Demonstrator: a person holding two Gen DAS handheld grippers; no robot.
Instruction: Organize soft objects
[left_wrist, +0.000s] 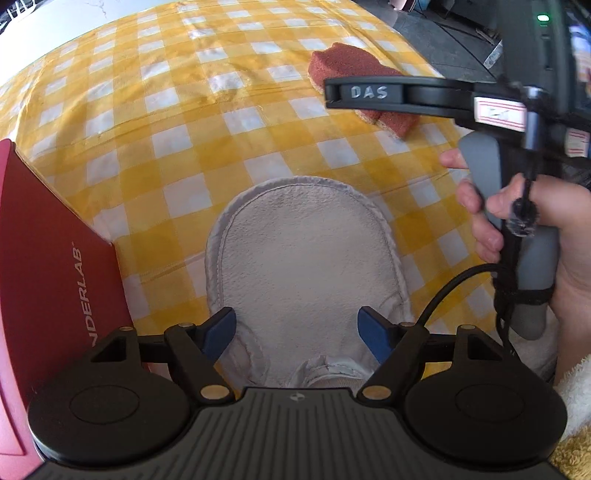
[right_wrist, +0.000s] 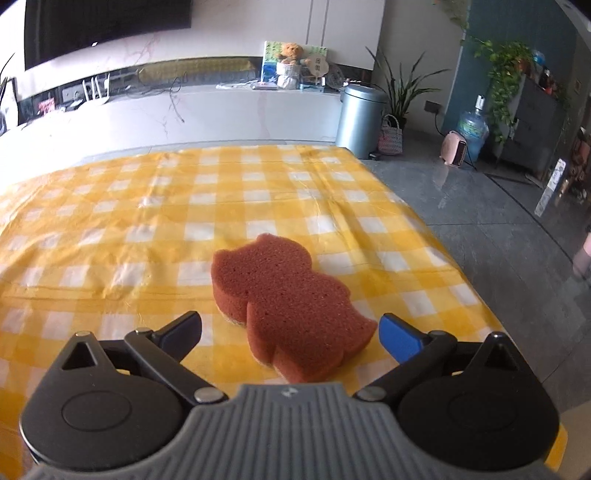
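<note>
A: Left wrist view: the yellow-and-white checked tablecloth (left_wrist: 155, 122) fills most of the picture, with a red box (left_wrist: 48, 280) at its left edge. What lies under the tool?

B: A pale grey, rounded cloth mitt (left_wrist: 306, 258) lies flat on the cloth. The left gripper (left_wrist: 297, 330) points down over its near end with jaws spread; the blue fingertips (left_wrist: 221, 328) stand on either side and do not press it.

A: And the other side?

B: The right hand (left_wrist: 524, 229) holds its grey handle at the right. In the right wrist view, the right gripper (right_wrist: 290, 332) is spread wide too. The reddish-brown, animal-shaped sponge (right_wrist: 284, 299) lies flat near the table's right edge, its near end between the fingertips (right_wrist: 400, 336); neither pad touches it.

A: How far apart are the two?

B: Well apart; the sponge lies beyond the mitt.
</note>
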